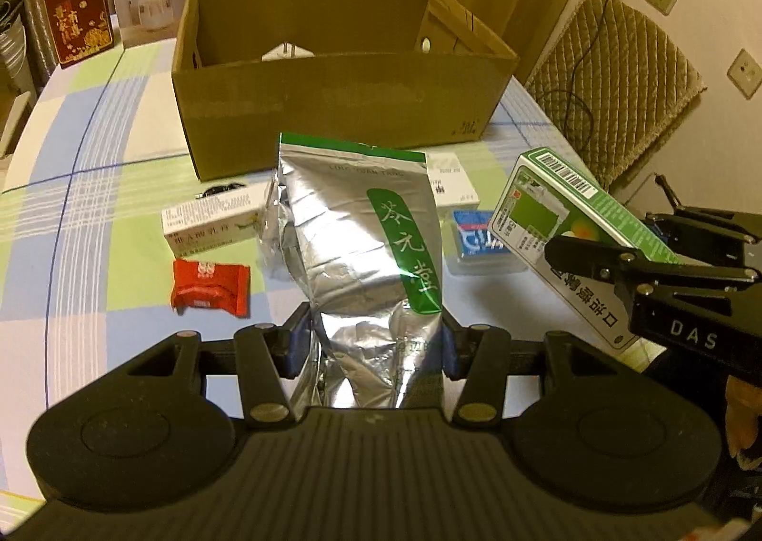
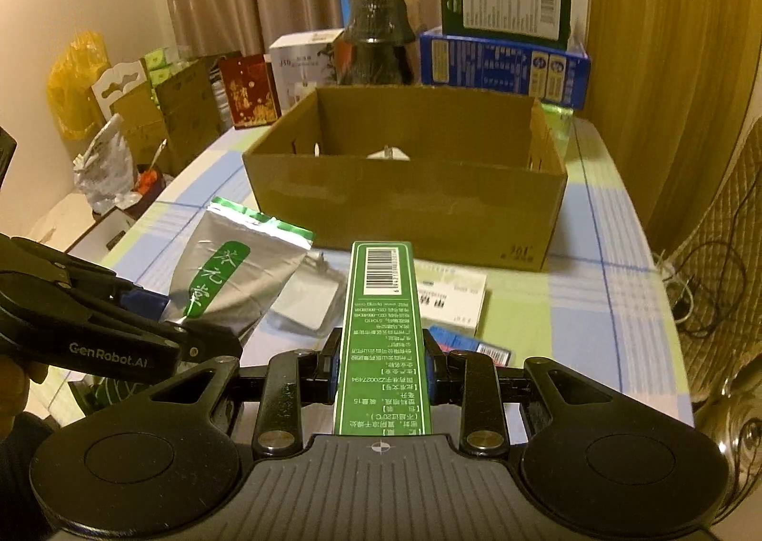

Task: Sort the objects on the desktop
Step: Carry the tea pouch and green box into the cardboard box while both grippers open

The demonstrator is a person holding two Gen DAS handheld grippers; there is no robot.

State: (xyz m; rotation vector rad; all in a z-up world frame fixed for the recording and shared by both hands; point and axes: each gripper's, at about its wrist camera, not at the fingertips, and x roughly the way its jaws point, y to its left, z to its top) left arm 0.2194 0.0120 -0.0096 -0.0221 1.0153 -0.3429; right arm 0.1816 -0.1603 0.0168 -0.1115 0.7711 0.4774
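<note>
My left gripper (image 1: 376,341) is shut on a silver foil pouch (image 1: 362,250) with a green label, held upright above the table; the pouch also shows in the right wrist view (image 2: 228,274). My right gripper (image 2: 381,360) is shut on a green and white box (image 2: 383,326) with a barcode, also seen in the left wrist view (image 1: 562,226). An open cardboard box (image 1: 333,103) stands ahead on the table, also in the right wrist view (image 2: 409,203). A white object lies inside it.
On the checked tablecloth lie a red snack packet (image 1: 209,286), a white medicine box (image 1: 214,219), another white box (image 2: 452,298) and a blue packet (image 1: 476,241). Boxes and a dark bottle (image 2: 376,45) stand behind the cardboard box. A padded chair (image 1: 614,84) is at right.
</note>
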